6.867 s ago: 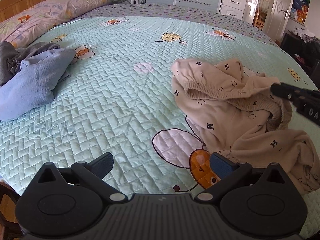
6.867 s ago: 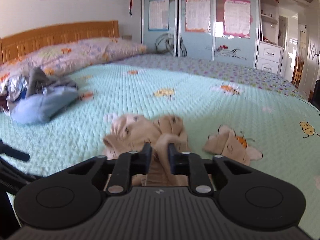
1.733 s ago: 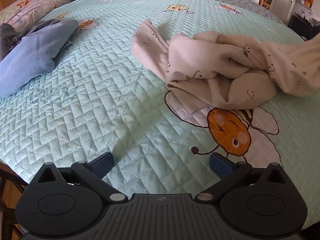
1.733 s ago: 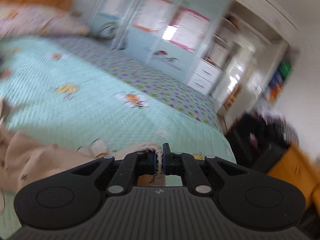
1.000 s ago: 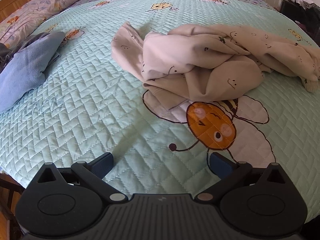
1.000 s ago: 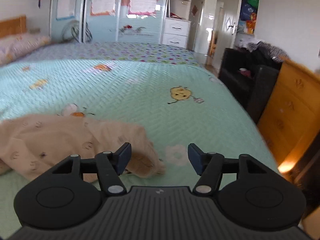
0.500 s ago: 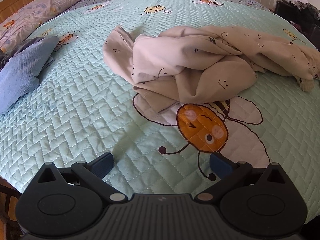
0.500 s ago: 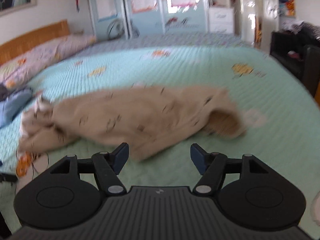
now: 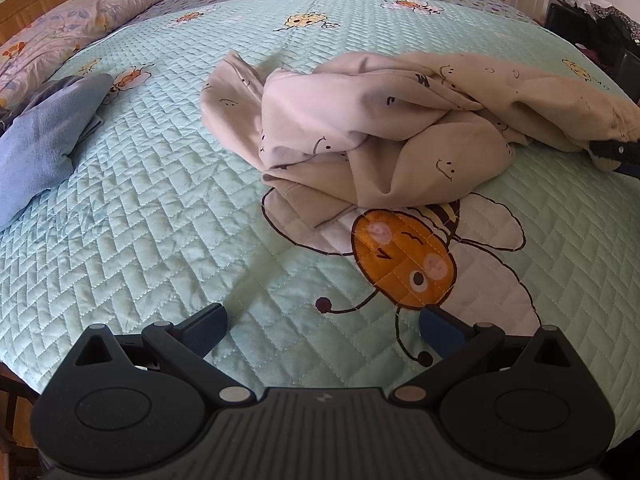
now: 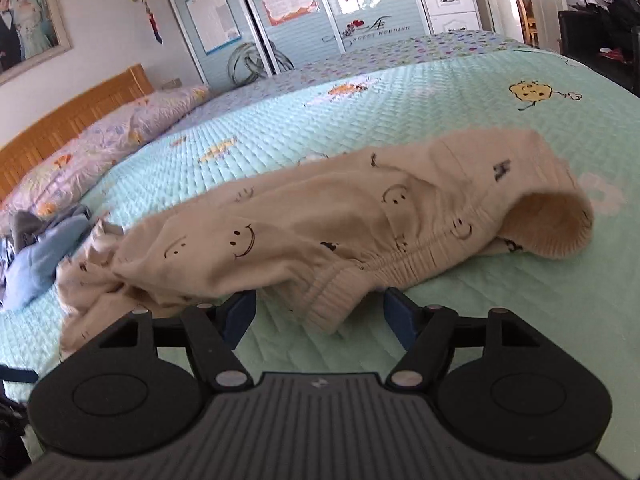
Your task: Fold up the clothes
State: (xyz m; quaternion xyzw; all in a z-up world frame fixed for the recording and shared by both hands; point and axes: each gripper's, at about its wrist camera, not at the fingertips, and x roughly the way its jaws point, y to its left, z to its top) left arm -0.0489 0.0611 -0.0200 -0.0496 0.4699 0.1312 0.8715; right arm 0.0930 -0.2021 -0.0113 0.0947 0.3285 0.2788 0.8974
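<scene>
Beige trousers with smiley faces (image 9: 384,128) lie crumpled on the mint quilted bedspread (image 9: 152,216). In the right wrist view the trousers (image 10: 320,232) stretch across the bed, with the elastic waistband (image 10: 336,304) nearest. My right gripper (image 10: 320,316) is open, and the waistband edge lies between its fingers, not gripped. Its tip shows at the right edge of the left wrist view (image 9: 616,152), at the trousers' end. My left gripper (image 9: 322,322) is open and empty, low over the bedspread, short of the trousers.
A blue garment on grey clothes (image 9: 40,140) lies at the left, also in the right wrist view (image 10: 36,256). Floral pillows (image 10: 104,140) and a wooden headboard (image 10: 64,120) are behind. Dark furniture (image 10: 600,52) stands past the bed's right side.
My right gripper has closed in on the waistband, which now lies between its open fingers. The left gripper has crept a little toward the trousers. Earlier the right gripper let the trousers go.
</scene>
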